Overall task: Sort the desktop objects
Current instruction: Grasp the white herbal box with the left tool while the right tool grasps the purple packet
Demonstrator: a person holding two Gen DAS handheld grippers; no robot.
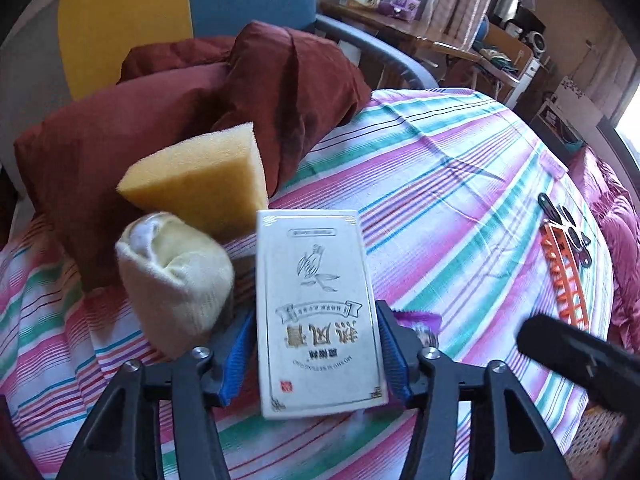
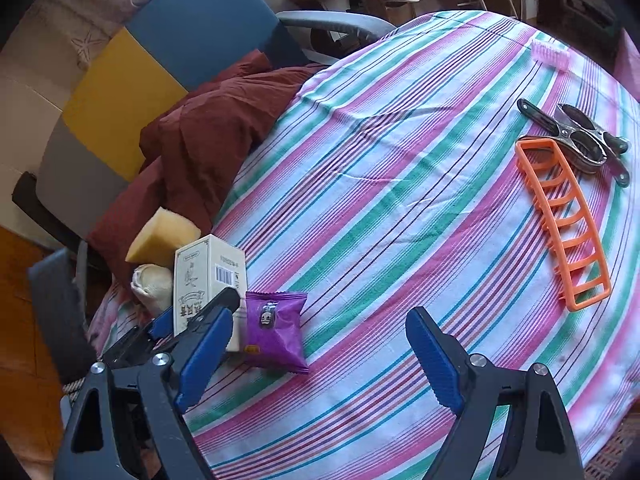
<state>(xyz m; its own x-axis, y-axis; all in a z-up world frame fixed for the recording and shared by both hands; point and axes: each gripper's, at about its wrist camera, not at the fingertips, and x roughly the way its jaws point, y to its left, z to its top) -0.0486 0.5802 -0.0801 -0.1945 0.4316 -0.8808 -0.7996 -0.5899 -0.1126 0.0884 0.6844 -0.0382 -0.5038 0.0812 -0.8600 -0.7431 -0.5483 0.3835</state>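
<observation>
Reading the one white box (image 1: 316, 312) pinched in our left tongs (image 1: 316, 354), we make out only a barcode; right tongs (image 2: 320, 360) spread.

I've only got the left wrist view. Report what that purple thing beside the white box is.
Observer: A purple snack packet, lying flat on the striped cloth, close against the white box.
Operator: Give me the right gripper's state.
Observer: The right gripper is open, with nothing between its fingers, only cloth below.
Operator: Tell me what's on the box's narrow side.
Observer: A barcode is printed there.
</observation>
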